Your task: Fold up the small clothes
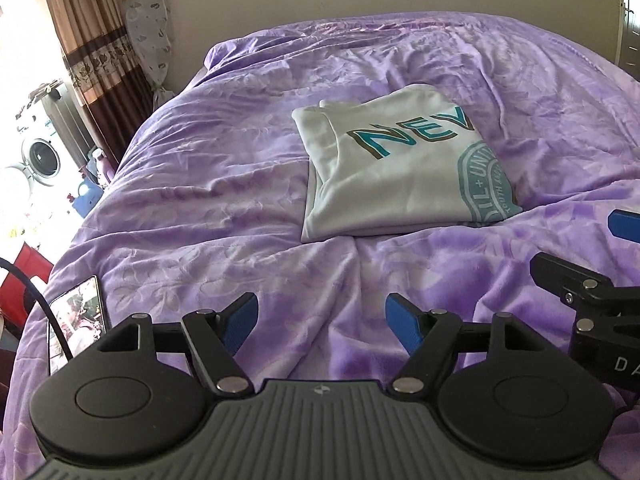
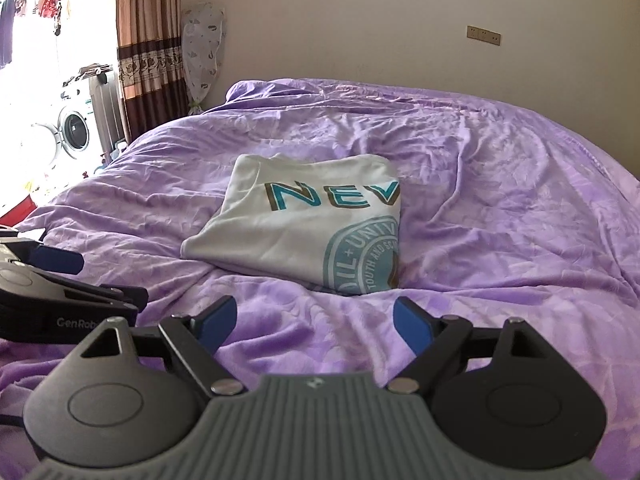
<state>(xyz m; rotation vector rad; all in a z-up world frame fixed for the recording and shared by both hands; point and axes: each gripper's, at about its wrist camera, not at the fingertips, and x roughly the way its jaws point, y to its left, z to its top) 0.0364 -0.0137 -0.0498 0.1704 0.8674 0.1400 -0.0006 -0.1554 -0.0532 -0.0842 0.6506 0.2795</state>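
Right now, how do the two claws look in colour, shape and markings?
Both the left claw and the right claw have black linkage arms, blue ribbed pads, round black discs and a grey ribbed body. The left claw's side bears white "GenRob" lettering.

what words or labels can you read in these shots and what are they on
"NEV": big teal letters on the folded white shirt, cut off at the fold.
"UNIV", partly: on the shirt's round teal stamp; its small inner ring is too blurred.
"GenRob", cut off: on the left gripper.
"DA", cut off: on the right gripper.
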